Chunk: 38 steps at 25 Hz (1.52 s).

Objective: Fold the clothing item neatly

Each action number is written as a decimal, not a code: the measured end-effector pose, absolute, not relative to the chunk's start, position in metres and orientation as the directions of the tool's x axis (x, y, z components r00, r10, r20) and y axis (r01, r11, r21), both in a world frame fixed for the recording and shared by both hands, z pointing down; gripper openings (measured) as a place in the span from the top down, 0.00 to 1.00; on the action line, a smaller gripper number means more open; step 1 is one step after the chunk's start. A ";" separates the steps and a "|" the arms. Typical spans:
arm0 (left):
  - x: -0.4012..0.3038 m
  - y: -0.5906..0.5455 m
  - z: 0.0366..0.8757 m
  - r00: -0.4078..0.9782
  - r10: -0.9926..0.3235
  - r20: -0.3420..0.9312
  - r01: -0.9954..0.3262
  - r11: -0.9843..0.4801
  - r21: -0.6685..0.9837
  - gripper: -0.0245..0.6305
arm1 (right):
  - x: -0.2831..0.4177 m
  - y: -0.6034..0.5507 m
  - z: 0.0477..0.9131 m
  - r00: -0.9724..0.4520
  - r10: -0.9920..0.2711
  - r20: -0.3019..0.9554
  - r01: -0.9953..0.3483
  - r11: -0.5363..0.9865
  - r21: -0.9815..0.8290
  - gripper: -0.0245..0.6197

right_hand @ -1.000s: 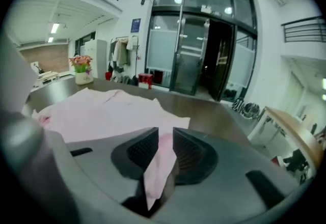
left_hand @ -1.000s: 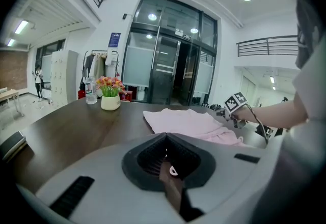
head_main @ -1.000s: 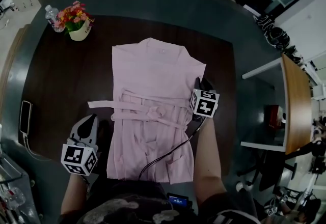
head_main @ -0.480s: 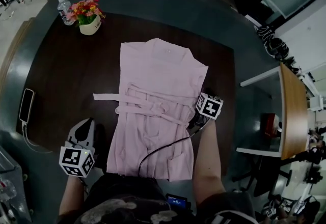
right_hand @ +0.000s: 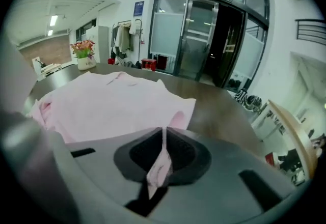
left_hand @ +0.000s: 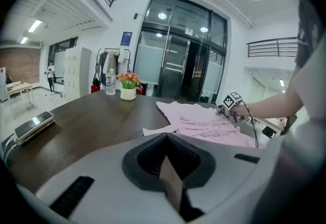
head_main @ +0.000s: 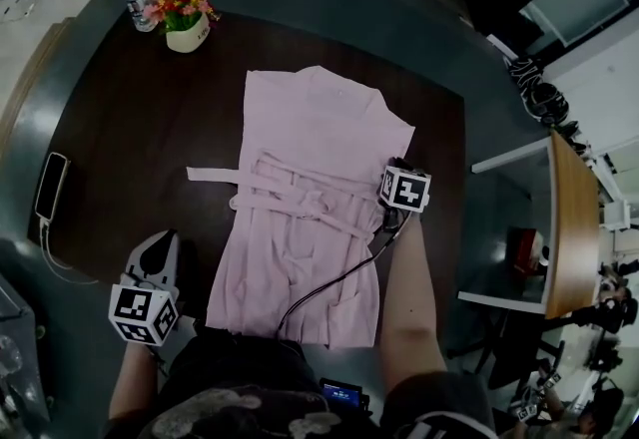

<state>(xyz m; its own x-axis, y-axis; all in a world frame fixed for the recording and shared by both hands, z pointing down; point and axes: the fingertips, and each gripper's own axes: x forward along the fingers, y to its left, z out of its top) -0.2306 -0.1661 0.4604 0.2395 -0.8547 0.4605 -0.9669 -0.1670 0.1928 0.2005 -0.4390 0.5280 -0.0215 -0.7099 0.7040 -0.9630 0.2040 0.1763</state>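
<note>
**Head view.** A pink robe-like garment (head_main: 310,198) lies flat along the middle of the dark table (head_main: 120,148). Its collar points to the far edge and its hem reaches the near edge. A belt tail sticks out toward the left edge. The right gripper (head_main: 397,186) sits at the garment's right side at waist level, toward the table's right edge. The left gripper (head_main: 165,239) hovers near the near-left corner, just beside the hem and clear of the cloth.

**Left gripper view.** The left gripper (left_hand: 170,177) has its jaws pressed together with nothing between them. The garment (left_hand: 204,123) lies ahead and to the right.

**Right gripper view.** The right gripper (right_hand: 160,164) has a thin pinch of pink fabric in the seam of its jaws. The jaws have just been opening slightly, but the cloth is between them. The rest of the garment (right_hand: 112,103) spreads out beyond.

**Handling.** The cloth looks light, thin and limp, so it will likely drape and slide rather than hold a crease. Edges and corners seem the best places to grip: the hem corner for the left gripper, the side seam for the right. The loose belt may drag out of place.
</note>
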 end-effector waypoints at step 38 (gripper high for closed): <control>-0.130 0.112 0.541 0.655 -0.690 0.308 -0.752 -0.636 0.175 0.95 | 0.225 0.101 0.566 0.058 -0.907 0.417 -0.996 -0.024 0.085 0.78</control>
